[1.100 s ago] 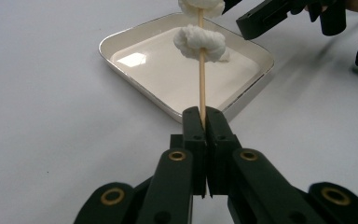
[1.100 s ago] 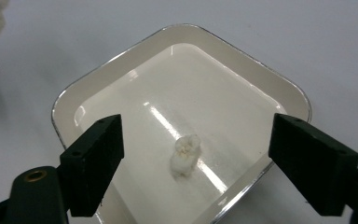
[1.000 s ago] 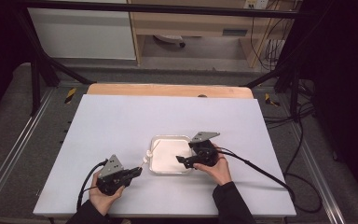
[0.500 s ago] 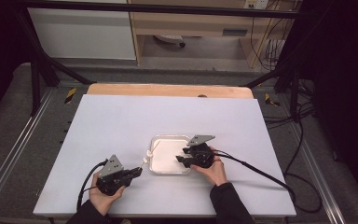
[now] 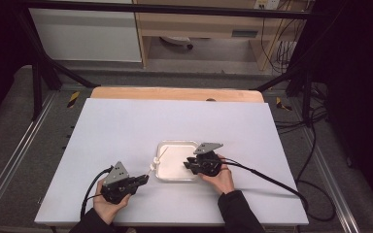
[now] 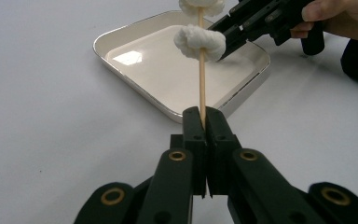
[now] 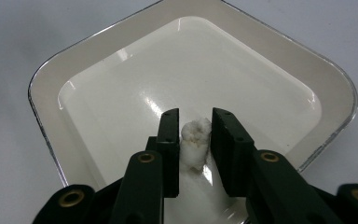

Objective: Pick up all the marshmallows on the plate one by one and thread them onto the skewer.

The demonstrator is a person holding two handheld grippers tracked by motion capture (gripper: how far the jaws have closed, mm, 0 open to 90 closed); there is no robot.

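My left gripper [image 6: 203, 114] [image 5: 145, 178] is shut on the lower end of a thin wooden skewer [image 6: 201, 79]. The skewer rises at a slant over the near left corner of a shallow white tray [image 5: 177, 142]. Two white marshmallows [image 6: 199, 41] are threaded on it. Over the tray's right side, my right gripper [image 7: 195, 116] [image 5: 187, 164] points down into it. Its jaws have just been closing, and a loose white marshmallow [image 7: 195, 140] on the tray floor now sits between the pads, touching both.
The tray [image 7: 46, 116] lies near the front middle of a pale table [image 5: 126, 126]. A wooden strip [image 5: 175, 93] runs along the far edge. A black cable [image 5: 267, 175] trails right from my right gripper, and another [image 5: 90, 191] loops left of my left one.
My right gripper has dipped slightly toward the tray floor. The left hand and the skewer have stayed put.
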